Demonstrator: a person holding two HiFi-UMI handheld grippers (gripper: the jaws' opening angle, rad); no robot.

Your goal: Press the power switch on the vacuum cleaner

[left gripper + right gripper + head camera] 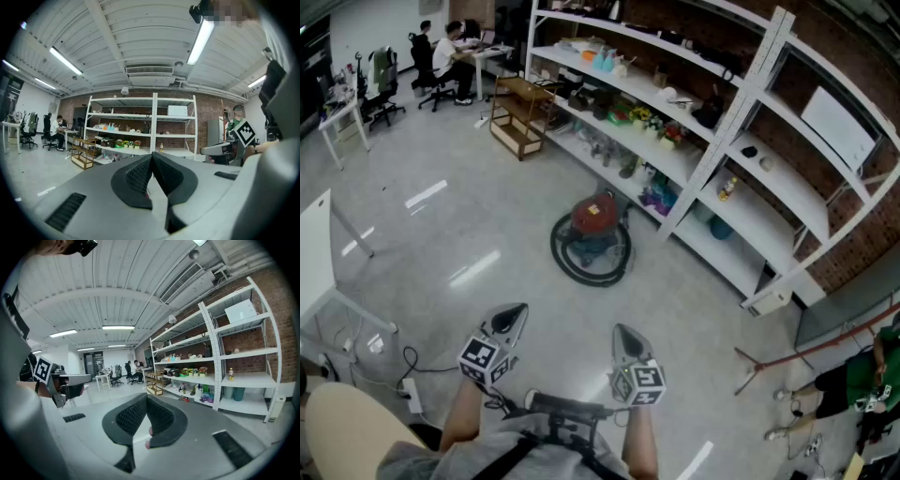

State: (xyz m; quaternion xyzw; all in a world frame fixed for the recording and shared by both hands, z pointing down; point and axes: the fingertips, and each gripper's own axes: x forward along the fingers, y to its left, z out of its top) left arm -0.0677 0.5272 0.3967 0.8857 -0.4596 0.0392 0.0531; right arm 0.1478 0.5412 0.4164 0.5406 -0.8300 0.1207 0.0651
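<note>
The vacuum cleaner (594, 221) is a round canister with a red top, standing on the grey floor in front of the shelves, with its dark hose (581, 267) coiled around it. It shows only in the head view, and its switch is too small to make out. My left gripper (513, 316) and right gripper (622, 334) are held close to my body, well short of the vacuum, both pointing towards it. In the left gripper view the jaws (151, 157) meet at their tips with nothing between them. The right gripper (146, 397) is shut and empty too.
Long white shelving (712, 159) full of small items runs behind the vacuum. A wooden cart (519, 115) stands at its far end. A white table (317, 253) and a power strip with cables (411, 394) lie at my left. A red-handled pole (797, 354) and a person in green (862, 380) are at the right.
</note>
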